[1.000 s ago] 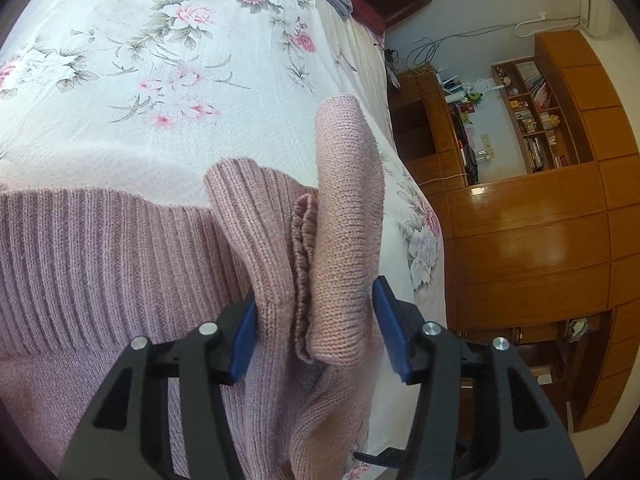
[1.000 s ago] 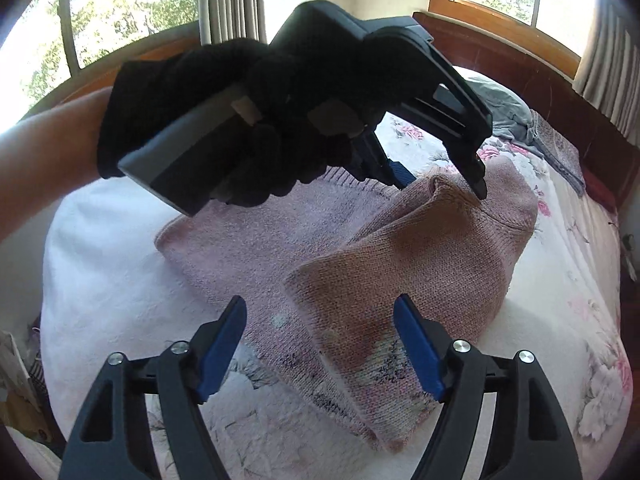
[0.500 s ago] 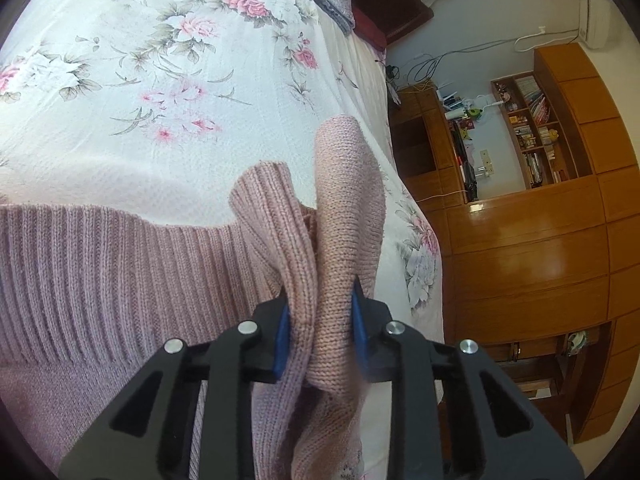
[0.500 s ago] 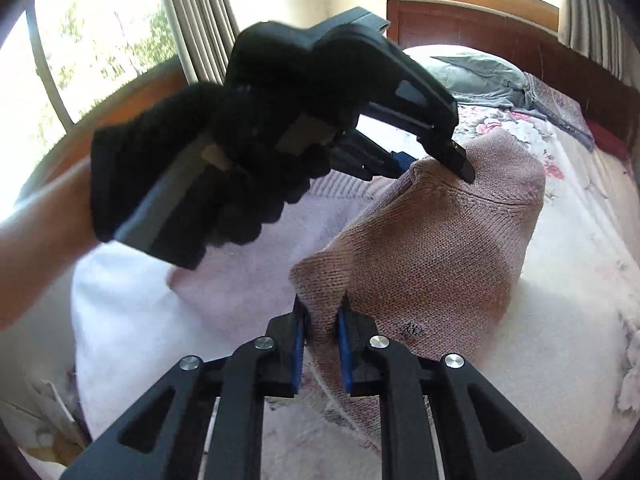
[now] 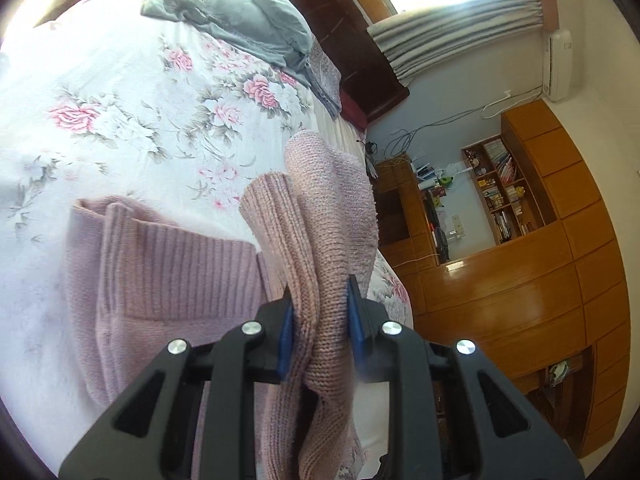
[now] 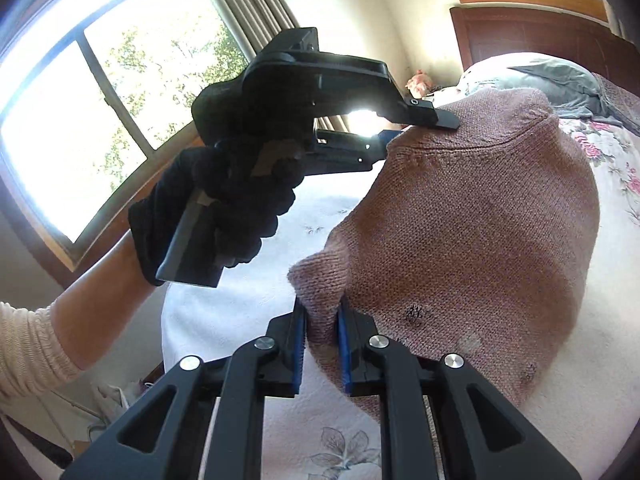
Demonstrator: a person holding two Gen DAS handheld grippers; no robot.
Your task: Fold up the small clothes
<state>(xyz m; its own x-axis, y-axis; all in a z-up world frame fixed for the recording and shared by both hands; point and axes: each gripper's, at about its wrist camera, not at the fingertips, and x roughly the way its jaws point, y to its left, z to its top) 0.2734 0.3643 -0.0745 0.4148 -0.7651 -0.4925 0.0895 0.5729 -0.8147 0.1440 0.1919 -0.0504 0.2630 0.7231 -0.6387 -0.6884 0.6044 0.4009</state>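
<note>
Two tools [image 6: 321, 330] [image 5: 319, 320] — one pink sweater [image 6: 472, 220], one grey garment [image 5: 240, 20] — one bed [image 5: 100, 92].

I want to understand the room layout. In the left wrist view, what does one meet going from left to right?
Floral bedspread → pink sweater → left hand-held gripper shut on the sweater → bookshelf → wooden cabinets.

Strong daylight floods in through the window [image 6: 100, 120], blowing out its panes to near white. Glare also washes out the bed [image 5: 100, 92] at the left-wrist view's upper left. The sweater [image 6: 472, 216] facing the right-wrist camera sits in shadow. Both fisheye views bend straight lines and darken at the corners; focus is mostly sharp.
</note>
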